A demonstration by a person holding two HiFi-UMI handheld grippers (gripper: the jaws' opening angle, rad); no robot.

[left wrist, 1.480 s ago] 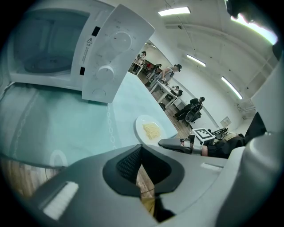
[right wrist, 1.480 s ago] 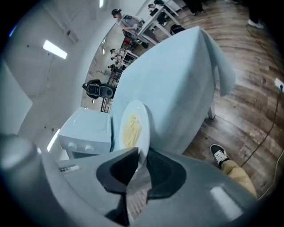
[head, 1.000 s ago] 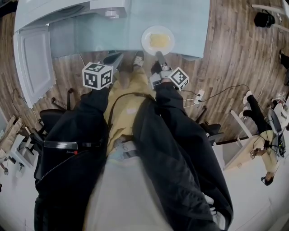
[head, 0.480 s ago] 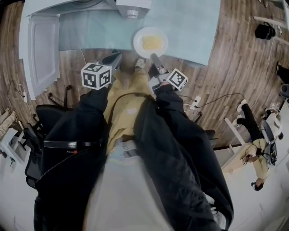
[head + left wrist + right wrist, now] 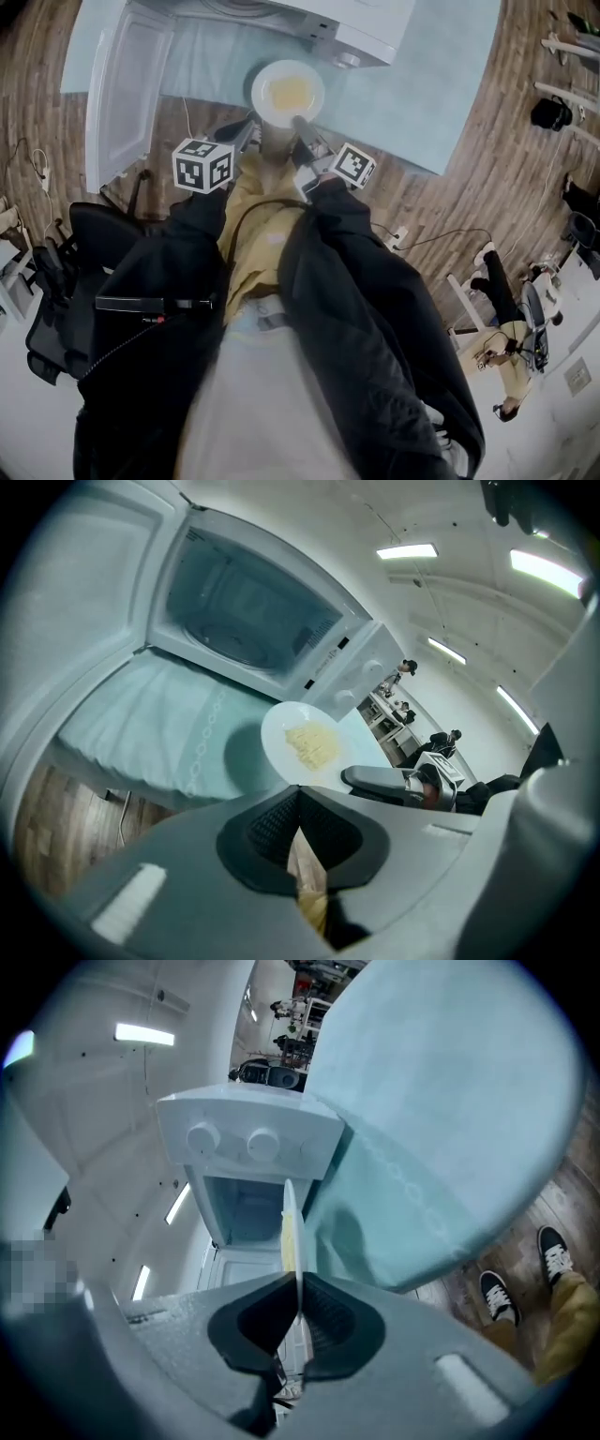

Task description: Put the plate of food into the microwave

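The plate [image 5: 286,92] of food was gripped by its rim between the 2 jaws of the right gripper [image 5: 295,1283] and held above the table [image 5: 427,103], before the open microwave [image 5: 248,611]. The left gripper [image 5: 298,799] was seen closed on nothing, near the plate.

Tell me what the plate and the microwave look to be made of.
Plate: probably glazed ceramic, possibly melamine; plain white, smooth, thin even rim with a soft sheen.
Microwave: white casing, painted metal or plastic, which I cannot tell; smooth, evenly lit, slightly glossy.
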